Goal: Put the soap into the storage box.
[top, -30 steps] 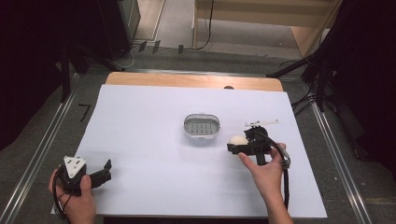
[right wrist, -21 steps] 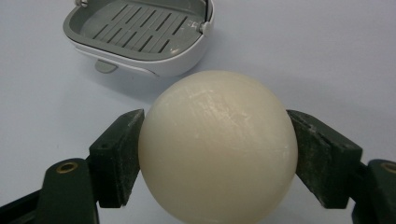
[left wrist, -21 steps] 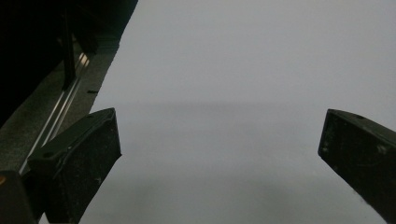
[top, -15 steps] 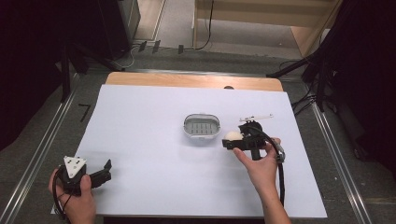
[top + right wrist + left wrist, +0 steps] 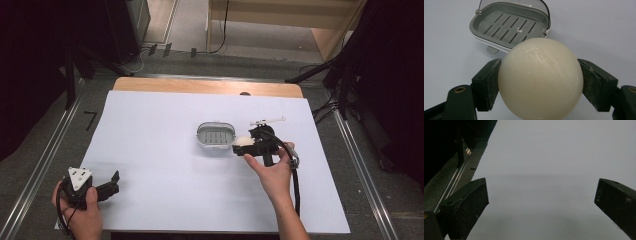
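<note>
Ball carried closer to the dish

The left gripper (image 5: 114, 181) stays put, jaws wide apart over bare white table (image 5: 150, 150). The right gripper (image 5: 239, 146), clamped on the cream ball (image 5: 540, 78) between its pads, has moved in toward the grey slotted dish (image 5: 510, 25), which lies just beyond its jaws.

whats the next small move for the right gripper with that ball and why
Probably carry it a little further until it hangs over the grey slotted tray, then lower. The right gripper is shut on the cream ball, which sits just beside the tray's near rim, not yet above its empty floor.
</note>
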Available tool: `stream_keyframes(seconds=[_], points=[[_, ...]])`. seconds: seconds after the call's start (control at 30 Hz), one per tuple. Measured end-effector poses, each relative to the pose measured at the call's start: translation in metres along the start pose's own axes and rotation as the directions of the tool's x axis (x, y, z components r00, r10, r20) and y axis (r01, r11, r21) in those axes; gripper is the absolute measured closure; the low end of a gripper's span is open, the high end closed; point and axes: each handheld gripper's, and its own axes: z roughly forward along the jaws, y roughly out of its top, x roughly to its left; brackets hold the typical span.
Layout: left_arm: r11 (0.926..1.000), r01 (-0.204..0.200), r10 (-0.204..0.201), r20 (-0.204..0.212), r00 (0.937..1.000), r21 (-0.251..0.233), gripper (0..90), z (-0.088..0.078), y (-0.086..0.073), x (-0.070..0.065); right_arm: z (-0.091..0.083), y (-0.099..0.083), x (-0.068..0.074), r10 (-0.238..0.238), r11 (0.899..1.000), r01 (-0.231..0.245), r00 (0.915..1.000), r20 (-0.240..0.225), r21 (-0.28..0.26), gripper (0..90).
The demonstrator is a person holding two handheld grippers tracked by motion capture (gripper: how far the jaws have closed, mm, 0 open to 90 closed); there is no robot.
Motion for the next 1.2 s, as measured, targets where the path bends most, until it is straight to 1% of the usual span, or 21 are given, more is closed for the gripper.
stream_keyframes(seconds=[0.1, 0.2, 0.27, 0.53, 0.6, 0.67, 0.73, 0.83, 0.9, 1.2], points=[[1.0, 0.001, -0.001, 0.001, 1.0, 0.001, 0.0, 0.0, 0.0, 0.0, 0.001, 0.003, 0.001, 0.007, 1.0, -0.007, 1.0, -0.001, -0.003, 24.2], [1.0, 0.001, -0.001, 0.0, 1.0, 0.004, 0.0, 0.0, 0.0, 0.0, 0.002, 0.006, 0.002, 0.0, 1.0, 0.0, 1.0, -0.005, -0.005, 24.2], [1.0, 0.001, -0.001, -0.001, 1.0, 0.005, 0.0, 0.0, 0.0, 0.0, 0.002, 0.007, 0.003, 0.004, 1.0, -0.004, 1.0, -0.004, -0.003, 24.2], [1.0, 0.003, -0.003, 0.002, 1.0, 0.005, 0.0, 0.0, 0.0, 0.0, 0.01, 0.019, 0.014, -0.021, 1.0, 0.021, 0.9997, -0.016, -0.002, 24.2], [1.0, 0.003, -0.003, 0.002, 1.0, 0.006, 0.0, 0.0, 0.0, 0.0, 0.012, 0.021, 0.016, -0.018, 1.0, 0.018, 0.9996, -0.02, 0.003, 24.2], [1.0, 0.003, -0.003, 0.003, 1.0, 0.006, 0.0, 0.0, 0.0, 0.0, 0.014, 0.023, 0.018, -0.026, 1.0, 0.026, 0.9995, -0.02, 0.001, 24.2], [1.0, 0.004, -0.004, 0.004, 1.0, 0.008, 0.0, 0.0, 0.0, 0.0, 0.015, 0.025, 0.02, -0.018, 1.0, 0.018, 0.9996, -0.021, 0.004, 24.2], [1.0, 0.005, -0.005, 0.005, 1.0, 0.008, 0.0, 0.0, 0.0, 0.001, 0.019, 0.028, 0.023, -0.03, 1.0, 0.03, 0.9992, -0.028, 0.004, 24.2], [1.0, 0.005, -0.005, 0.005, 1.0, 0.008, 0.0, 0.0, 0.0, 0.001, 0.021, 0.029, 0.025, -0.027, 1.0, 0.027, 0.9992, -0.029, 0.006, 24.2], [0.9999, 0.006, -0.006, 0.005, 1.0, 0.009, 0.0, 0.001, 0.0, 0.001, 0.028, 0.035, 0.029, -0.033, 0.999, 0.034, 0.9988, -0.036, 0.009, 24.2]])
